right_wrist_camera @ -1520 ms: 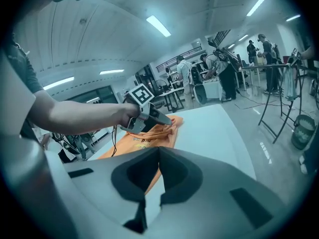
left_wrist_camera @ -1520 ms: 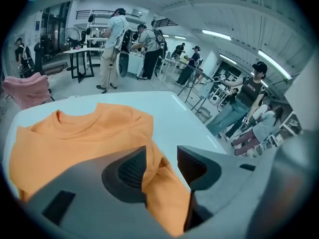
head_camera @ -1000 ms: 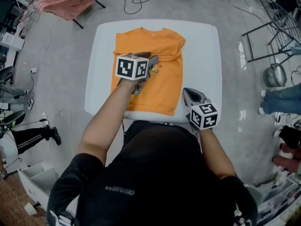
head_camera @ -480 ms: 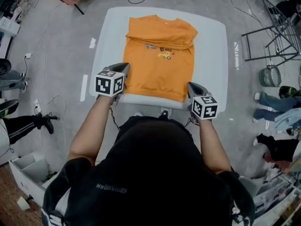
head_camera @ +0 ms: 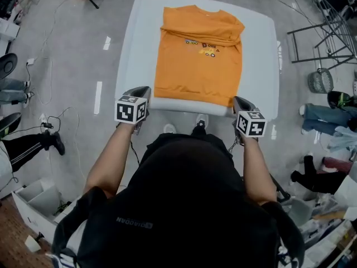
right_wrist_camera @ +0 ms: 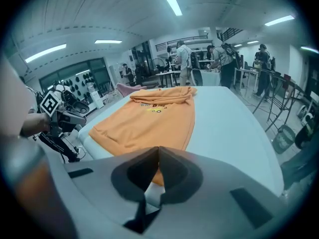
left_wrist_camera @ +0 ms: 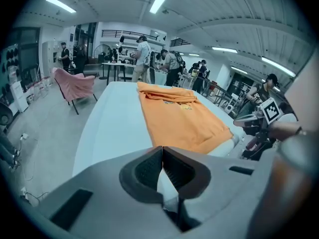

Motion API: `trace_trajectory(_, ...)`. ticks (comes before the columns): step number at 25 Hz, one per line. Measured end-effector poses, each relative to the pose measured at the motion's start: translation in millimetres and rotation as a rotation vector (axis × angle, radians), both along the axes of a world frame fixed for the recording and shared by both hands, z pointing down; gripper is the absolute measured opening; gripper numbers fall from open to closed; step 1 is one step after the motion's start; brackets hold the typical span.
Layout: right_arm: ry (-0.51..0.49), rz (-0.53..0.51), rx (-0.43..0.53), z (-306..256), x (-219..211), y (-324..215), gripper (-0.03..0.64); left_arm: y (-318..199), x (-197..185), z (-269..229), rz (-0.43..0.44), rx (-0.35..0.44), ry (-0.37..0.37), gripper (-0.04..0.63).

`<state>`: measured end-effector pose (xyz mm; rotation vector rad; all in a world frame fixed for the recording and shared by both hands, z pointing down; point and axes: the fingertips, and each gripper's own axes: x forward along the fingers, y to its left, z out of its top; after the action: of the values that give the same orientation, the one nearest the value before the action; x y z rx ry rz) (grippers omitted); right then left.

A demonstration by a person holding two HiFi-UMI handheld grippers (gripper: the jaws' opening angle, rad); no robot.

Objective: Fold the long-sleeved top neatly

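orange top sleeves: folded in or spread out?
Folded in: the orange top lies as a narrow rectangle on the white table, sleeves layered across its chest.

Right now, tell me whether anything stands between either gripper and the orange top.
Nothing visible does. The left gripper and right gripper, both shut and empty, are at the near edge of the white table. Only bare tabletop lies between them and the hem of the orange top.

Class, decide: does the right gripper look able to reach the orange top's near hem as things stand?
Probably yes: the right gripper, jaws shut, sits close by the near corner of the orange top, and nothing lies between them.
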<state>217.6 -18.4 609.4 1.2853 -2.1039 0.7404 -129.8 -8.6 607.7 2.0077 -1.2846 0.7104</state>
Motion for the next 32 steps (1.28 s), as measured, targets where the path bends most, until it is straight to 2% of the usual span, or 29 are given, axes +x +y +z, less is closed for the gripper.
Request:
trace_trajectory(4,0.004,0.054,-0.007,9,0,4,0.012,12,4,15,0.043,-0.014,0.012,0.008)
trace_trajectory(7,0.021,0.089,-0.037,24,0,13,0.030,22,7,28,0.090,-0.024,-0.010,0.011)
trace_trajectory(8,0.037,0.099,-0.044,29,2,16,0.047,23,8,31,0.096,-0.029,-0.012,0.024)
trace_trajectory(10,0.061,0.119,-0.060,37,7,23,0.078,26,11,37,0.091,-0.051,0.010,0.098)
trace_trajectory(12,0.054,0.135,-0.090,46,10,30,0.113,30,14,42,0.083,-0.078,0.038,0.113)
trace_trajectory(15,-0.007,0.162,-0.125,52,10,33,0.127,31,17,45,0.090,-0.093,0.052,0.121)
trace_trajectory(19,-0.058,0.186,-0.139,55,12,29,0.133,28,23,50,0.094,-0.106,0.071,0.122)
trace_trajectory(28,-0.070,0.184,-0.172,56,3,28,0.115,20,28,54,0.068,-0.115,0.082,0.121)
trace_trajectory(32,-0.106,0.193,-0.179,56,4,26,0.055,15,28,56,0.049,-0.118,0.070,0.038)
